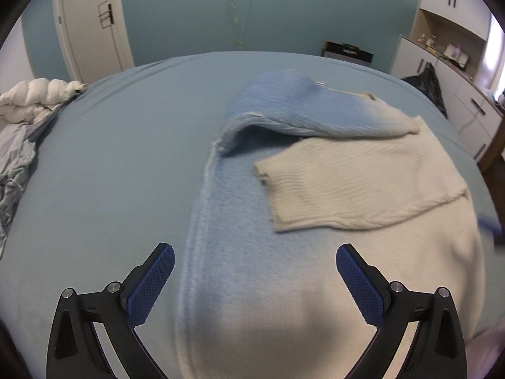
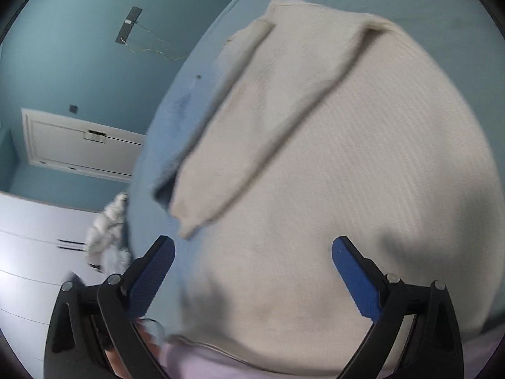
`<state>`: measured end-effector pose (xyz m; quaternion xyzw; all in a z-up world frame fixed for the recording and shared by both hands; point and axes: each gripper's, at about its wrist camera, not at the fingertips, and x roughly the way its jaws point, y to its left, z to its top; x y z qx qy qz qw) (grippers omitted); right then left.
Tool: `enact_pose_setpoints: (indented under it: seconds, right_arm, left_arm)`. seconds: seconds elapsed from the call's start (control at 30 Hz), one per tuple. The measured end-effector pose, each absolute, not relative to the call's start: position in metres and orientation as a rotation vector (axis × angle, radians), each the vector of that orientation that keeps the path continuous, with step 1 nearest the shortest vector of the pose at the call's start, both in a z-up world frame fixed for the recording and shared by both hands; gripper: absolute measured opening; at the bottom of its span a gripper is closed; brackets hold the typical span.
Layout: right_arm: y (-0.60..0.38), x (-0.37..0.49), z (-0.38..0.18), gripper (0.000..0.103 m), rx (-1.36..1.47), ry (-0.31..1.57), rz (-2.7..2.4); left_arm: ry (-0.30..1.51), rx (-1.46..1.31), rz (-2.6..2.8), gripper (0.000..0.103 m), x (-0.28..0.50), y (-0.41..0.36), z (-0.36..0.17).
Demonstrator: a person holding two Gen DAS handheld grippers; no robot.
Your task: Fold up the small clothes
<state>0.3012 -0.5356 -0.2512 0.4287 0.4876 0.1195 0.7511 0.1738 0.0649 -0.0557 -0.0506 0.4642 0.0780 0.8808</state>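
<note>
A knitted sweater (image 1: 363, 189), cream fading into blue along one side, lay spread on the bed (image 1: 110, 158), which was covered by a light blue sheet. It occupied the right half of the bed as the left wrist camera saw it, reaching back toward the far edge and down to the near edge. One cream sleeve (image 1: 347, 189) was folded across the body of the garment, its cuff pointing toward the middle of the bed. The blue sleeve (image 1: 284, 104) arched up near the far edge, partly lifted off the sheet and lying over the upper part of the sweater.

The left gripper (image 1: 255, 271) hovered over the sweater's lower blue-and-cream portion near the bed's near edge, jaws spread wide and holding nothing. The right gripper (image 2: 253, 265) was likewise above the cream body of the sweater (image 2: 347, 173), jaws wide apart and empty, with the folded sleeve (image 2: 252, 132) just ahead of it.

A crumpled white duvet (image 1: 34, 94) sat at the bed's left edge. White cabinets (image 1: 467, 107) stood beyond the right edge, and a white door (image 1: 91, 22) was in the blue wall behind.
</note>
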Motion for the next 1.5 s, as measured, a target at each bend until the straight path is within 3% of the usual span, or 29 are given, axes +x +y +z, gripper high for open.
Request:
enact_pose_setpoints:
  seconds: [0.23, 0.37, 0.53, 0.57, 0.63, 0.83, 0.93, 1.03, 1.2, 1.3, 1.37, 1.5]
  right_arm:
    - [-0.528, 0.496, -0.265, 0.098, 1.024, 1.022, 0.240]
    - [-0.521, 0.562, -0.287, 0.075, 0.927, 1.073, 0.092]
    - [-0.499, 0.602, -0.294, 0.064, 0.732, 1.122, -0.033]
    - [-0.496, 0.601, -0.290, 0.040, 0.679, 1.117, -0.064]
    - [-0.486, 0.598, -0.274, 0.009, 0.586, 1.113, -0.106]
    - [-0.472, 0.559, -0.168, 0.008, 0.585, 0.897, -0.015]
    - [-0.475, 0.511, -0.098, 0.007, 0.568, 0.746, 0.068]
    - [-0.491, 0.457, -0.064, 0.008, 0.564, 0.670, 0.071]
    - [-0.528, 0.412, -0.111, 0.009, 0.572, 0.774, -0.092]
    - [-0.548, 0.403, -0.180, 0.021, 0.554, 0.985, -0.224]
    - [-0.562, 0.397, -0.219, 0.039, 0.562, 1.133, -0.329]
    - [-0.546, 0.382, -0.208, 0.042, 0.490, 1.136, -0.384]
  left_arm:
    - [0.995, -0.134, 0.189, 0.103, 0.179, 0.082, -0.069]
    - [1.001, -0.120, 0.206, 0.103, 0.184, 0.080, -0.072]
    - [1.012, -0.121, 0.191, 0.103, 0.185, 0.078, -0.075]
    - [1.013, -0.117, 0.201, 0.103, 0.186, 0.079, -0.076]
    - [1.018, -0.127, 0.216, 0.103, 0.186, 0.083, -0.077]
    - [1.008, -0.183, 0.241, 0.103, 0.183, 0.097, -0.074]
    - [1.001, -0.183, 0.255, 0.103, 0.181, 0.103, -0.069]
    - [0.994, -0.176, 0.262, 0.103, 0.179, 0.107, -0.064]
    - [0.976, -0.146, 0.279, 0.103, 0.175, 0.109, -0.057]
    - [0.978, -0.151, 0.277, 0.103, 0.174, 0.109, -0.056]
    - [0.977, -0.140, 0.283, 0.103, 0.175, 0.109, -0.057]
    - [0.987, -0.130, 0.282, 0.103, 0.176, 0.106, -0.059]
